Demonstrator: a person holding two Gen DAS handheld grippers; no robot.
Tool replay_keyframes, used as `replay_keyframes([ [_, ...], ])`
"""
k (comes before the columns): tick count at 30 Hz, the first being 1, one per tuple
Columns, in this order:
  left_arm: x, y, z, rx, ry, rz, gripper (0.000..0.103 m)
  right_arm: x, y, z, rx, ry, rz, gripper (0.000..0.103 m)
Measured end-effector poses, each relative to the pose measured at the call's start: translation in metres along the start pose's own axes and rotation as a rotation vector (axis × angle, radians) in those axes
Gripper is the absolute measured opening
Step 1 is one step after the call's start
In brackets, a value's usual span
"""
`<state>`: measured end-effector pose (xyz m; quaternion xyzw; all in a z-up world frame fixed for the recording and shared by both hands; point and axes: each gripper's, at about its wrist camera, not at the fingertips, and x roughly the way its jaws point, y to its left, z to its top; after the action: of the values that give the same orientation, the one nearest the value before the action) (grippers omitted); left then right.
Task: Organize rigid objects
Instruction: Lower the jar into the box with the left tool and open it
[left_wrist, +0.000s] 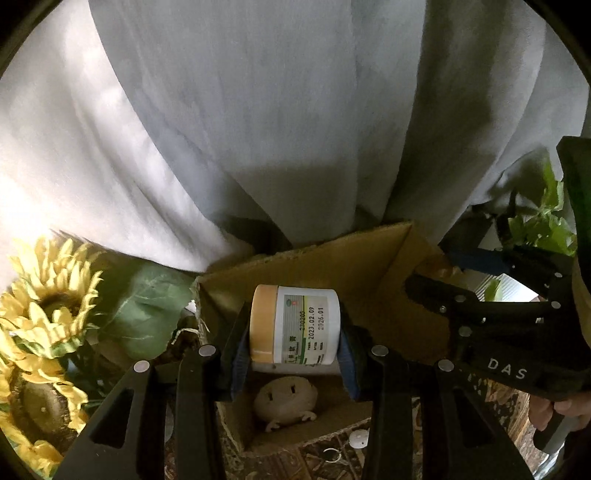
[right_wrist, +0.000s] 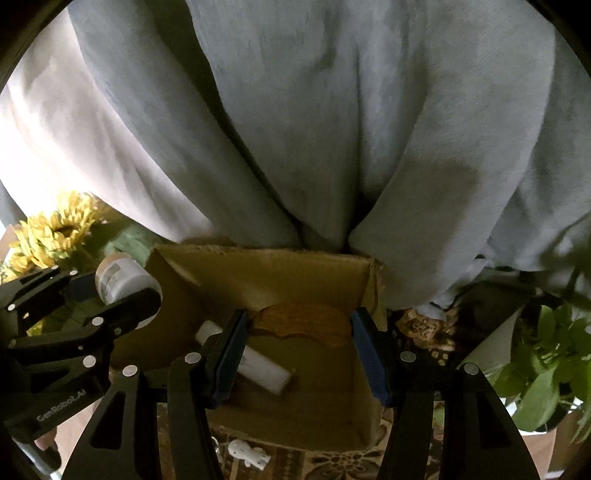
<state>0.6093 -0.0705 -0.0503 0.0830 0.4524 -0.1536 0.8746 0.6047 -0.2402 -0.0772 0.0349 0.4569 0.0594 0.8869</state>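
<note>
The left claw (left_wrist: 294, 328) grips a white ointment jar (left_wrist: 294, 325) with a yellow lid, held on its side above the open cardboard box (left_wrist: 369, 280) — a cream frog-like figurine (left_wrist: 286, 400) lies in the box just below, at 6 o'clock of the jar. The right claw (right_wrist: 299, 354) hangs spread wide and holding nothing over the same box, where a white tube (right_wrist: 264, 367) and a brown wooden piece (right_wrist: 303, 323) lie — sunflowers (left_wrist: 48, 314) stand at 9 o'clock.
</note>
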Motion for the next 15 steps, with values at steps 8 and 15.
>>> replay_keyframes([
  [8, -0.002, -0.001, -0.002, -0.008, -0.003, 0.05, 0.066, 0.009, -0.003, 0.0, 0.008, 0.024, -0.001, 0.063],
  [15, -0.03, -0.007, -0.018, 0.001, -0.082, 0.088, 0.072, -0.02, -0.002, -0.011, 0.031, -0.075, -0.059, 0.073],
])
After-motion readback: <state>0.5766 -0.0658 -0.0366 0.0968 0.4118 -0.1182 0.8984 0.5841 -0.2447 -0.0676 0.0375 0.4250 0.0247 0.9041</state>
